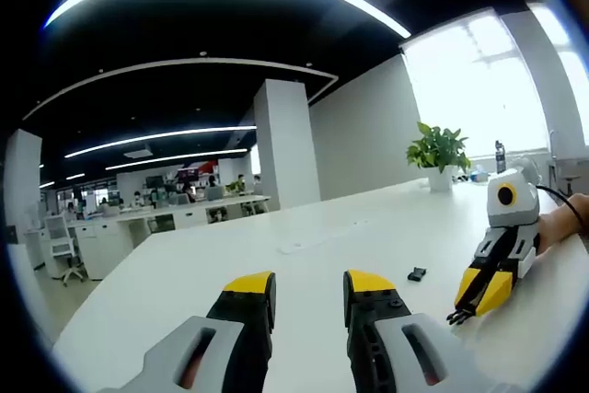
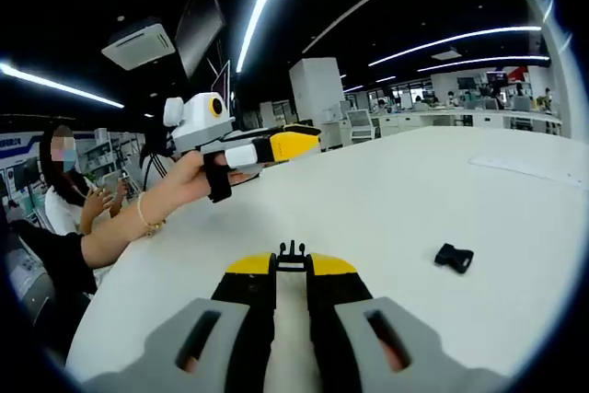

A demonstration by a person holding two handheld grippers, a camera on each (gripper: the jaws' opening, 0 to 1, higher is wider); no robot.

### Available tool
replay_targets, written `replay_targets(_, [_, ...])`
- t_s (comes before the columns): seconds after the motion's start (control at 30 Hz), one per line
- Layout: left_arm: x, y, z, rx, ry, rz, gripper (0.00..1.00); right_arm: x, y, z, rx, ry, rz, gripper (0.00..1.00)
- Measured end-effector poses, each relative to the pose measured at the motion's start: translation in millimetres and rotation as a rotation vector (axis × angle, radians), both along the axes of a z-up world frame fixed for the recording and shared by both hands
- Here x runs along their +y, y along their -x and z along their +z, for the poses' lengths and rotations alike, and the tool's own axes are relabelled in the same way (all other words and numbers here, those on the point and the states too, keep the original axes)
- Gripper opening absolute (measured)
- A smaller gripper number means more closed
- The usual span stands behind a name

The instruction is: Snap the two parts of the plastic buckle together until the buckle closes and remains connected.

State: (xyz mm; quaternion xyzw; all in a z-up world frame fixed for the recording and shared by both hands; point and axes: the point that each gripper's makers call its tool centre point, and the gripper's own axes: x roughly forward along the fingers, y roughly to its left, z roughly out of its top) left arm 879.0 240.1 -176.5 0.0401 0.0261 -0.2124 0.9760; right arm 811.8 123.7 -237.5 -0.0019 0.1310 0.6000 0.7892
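My right gripper (image 2: 292, 266) is shut on the pronged black buckle part (image 2: 292, 253), whose prongs stick out past the yellow tips. The other black buckle part (image 2: 454, 257) lies loose on the white table (image 2: 386, 200), ahead and to the right. In the left gripper view that loose part (image 1: 417, 273) rests just left of the right gripper (image 1: 457, 316), which points down at the table with the small black piece at its tip. My left gripper (image 1: 309, 286) hovers over the table, open, nothing between its jaws. A hand holds the left gripper (image 2: 296, 143) up at the far left.
A potted plant (image 1: 438, 149) stands at the table's far end near bright windows. A flat white sheet (image 1: 304, 246) lies mid-table. A white pillar (image 1: 285, 144) and office desks lie beyond. A seated person (image 2: 64, 204) is beside the table's left edge.
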Motion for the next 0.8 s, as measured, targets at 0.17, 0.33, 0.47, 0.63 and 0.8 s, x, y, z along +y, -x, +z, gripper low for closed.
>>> replay_targets(0.17, [-0.2,-1.4,-1.4,0.007,0.001,-0.003,0.29,-9.8,-4.4,1.4,0.036,-0.007,-0.008,0.13])
replay_targets(0.33, [-0.5,-1.8,-1.5,0.010,0.001,-0.006,0.30,-19.8,-16.6,4.9,0.034,-0.015,-0.048,0.13])
replay_targets(0.47, [-1.3,-2.0,-3.7,0.014,-0.007,-0.006,0.30,-29.5,-33.7,10.4,0.014,-0.017,-0.109,0.13])
replay_targets(0.63, [1.6,-4.0,-5.9,0.025,-0.005,0.002,0.30,-46.0,-48.3,23.6,-0.030,-0.028,-0.178,0.13])
replay_targets(0.8, [1.8,-4.3,-4.7,0.026,0.012,0.000,0.29,-62.5,-60.3,39.1,-0.046,-0.066,-0.235,0.13])
